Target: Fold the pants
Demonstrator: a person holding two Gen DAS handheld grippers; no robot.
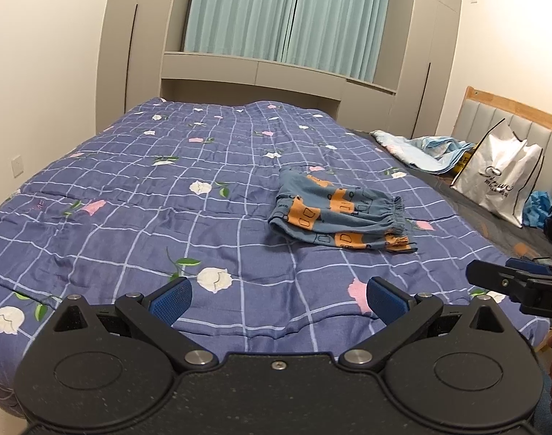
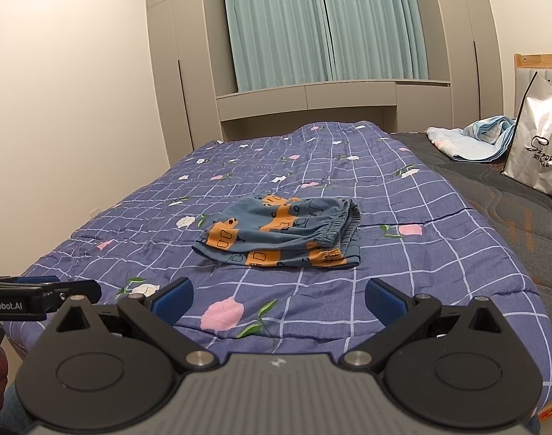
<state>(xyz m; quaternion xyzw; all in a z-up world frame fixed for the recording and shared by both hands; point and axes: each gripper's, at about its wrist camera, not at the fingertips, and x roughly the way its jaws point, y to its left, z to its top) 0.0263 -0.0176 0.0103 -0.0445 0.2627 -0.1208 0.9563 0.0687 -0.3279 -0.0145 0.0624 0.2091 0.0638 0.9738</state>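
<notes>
Small blue pants (image 1: 339,214) with orange car prints lie folded in a compact stack on the purple checked quilt (image 1: 149,224); they also show in the right wrist view (image 2: 279,233), elastic waistband to the right. My left gripper (image 1: 277,299) is open and empty, hovering near the bed's front edge, short of the pants. My right gripper (image 2: 279,299) is open and empty, also at the front edge, the pants ahead of it. Each gripper shows at the side of the other's view.
A white shopping bag (image 1: 497,174) and a crumpled light blue cloth (image 1: 424,148) sit on the dark mattress at the right by the headboard. Grey wardrobes and teal curtains (image 1: 283,11) stand behind the bed. A wall runs along the left.
</notes>
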